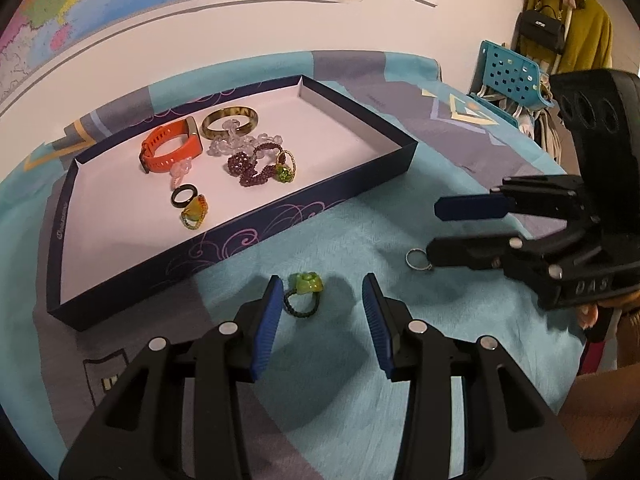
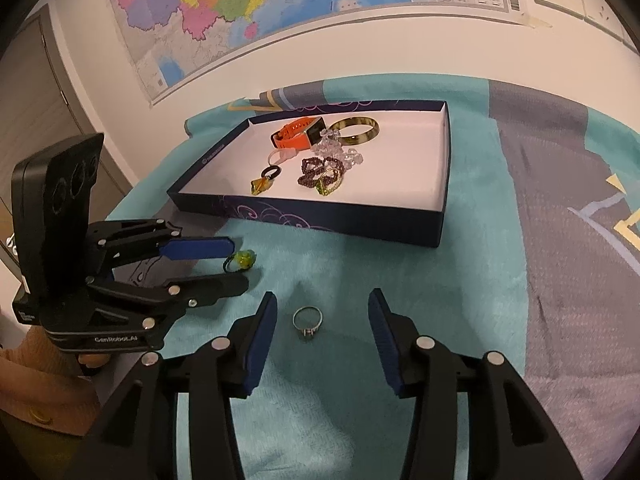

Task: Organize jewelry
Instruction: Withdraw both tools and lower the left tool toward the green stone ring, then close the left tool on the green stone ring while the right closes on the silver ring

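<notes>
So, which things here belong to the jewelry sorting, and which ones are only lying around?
Belong to the job:
- green ring and silver ring, both on the cloth
- box, holding the orange watch
- left gripper, right gripper

Just around:
- wall map
- black handbag
- blue basket

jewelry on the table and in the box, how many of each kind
rings: 5 (green ring and silver ring on the blanket, black ring, amber ring and green-stone ring in the box)
bangles: 1 (olive bangle)
beaded bracelets: 2 (clear bracelet, purple bracelet)
watches: 1 (orange watch)
total: 9
</notes>
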A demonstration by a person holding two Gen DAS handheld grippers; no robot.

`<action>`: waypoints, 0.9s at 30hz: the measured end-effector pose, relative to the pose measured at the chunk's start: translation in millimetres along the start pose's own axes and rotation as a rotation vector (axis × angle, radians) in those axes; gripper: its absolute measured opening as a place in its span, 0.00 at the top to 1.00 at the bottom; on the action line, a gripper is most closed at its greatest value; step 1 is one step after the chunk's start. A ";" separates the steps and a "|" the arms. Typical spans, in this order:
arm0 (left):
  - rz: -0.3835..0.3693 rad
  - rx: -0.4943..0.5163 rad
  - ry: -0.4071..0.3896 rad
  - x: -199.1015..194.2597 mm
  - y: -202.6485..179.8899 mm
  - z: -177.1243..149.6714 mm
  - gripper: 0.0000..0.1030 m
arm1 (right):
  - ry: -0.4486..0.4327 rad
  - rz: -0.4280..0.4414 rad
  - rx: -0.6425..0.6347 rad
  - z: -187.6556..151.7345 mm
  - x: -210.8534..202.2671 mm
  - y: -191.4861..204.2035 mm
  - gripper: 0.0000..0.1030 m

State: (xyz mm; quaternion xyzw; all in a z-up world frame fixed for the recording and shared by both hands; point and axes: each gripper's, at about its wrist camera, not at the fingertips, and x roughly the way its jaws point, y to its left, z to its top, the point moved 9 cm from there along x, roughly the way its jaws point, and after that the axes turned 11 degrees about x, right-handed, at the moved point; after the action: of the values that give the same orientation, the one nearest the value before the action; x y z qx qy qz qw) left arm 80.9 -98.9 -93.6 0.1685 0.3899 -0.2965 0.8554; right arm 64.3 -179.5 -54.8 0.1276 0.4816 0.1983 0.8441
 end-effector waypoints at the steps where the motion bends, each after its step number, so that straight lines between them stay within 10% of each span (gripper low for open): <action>1: 0.002 -0.005 0.007 1.7 0.7 -0.4 0.65 | 0.003 0.002 0.002 -1.2 0.8 0.1 0.56; 6: 0.027 -0.019 0.028 5.1 6.5 -2.0 0.79 | 0.014 0.002 -0.008 -5.4 3.0 1.8 0.56; 27: 0.026 -0.111 -0.008 -19.1 19.7 -19.8 0.79 | 0.034 -0.065 -0.103 -16.1 10.8 18.5 0.61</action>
State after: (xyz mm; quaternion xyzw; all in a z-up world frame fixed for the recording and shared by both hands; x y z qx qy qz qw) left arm 72.3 -66.3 -90.5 0.1248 0.4001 -0.2641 0.8687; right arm 51.5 -157.7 -63.6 0.0647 0.4888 0.1975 0.8473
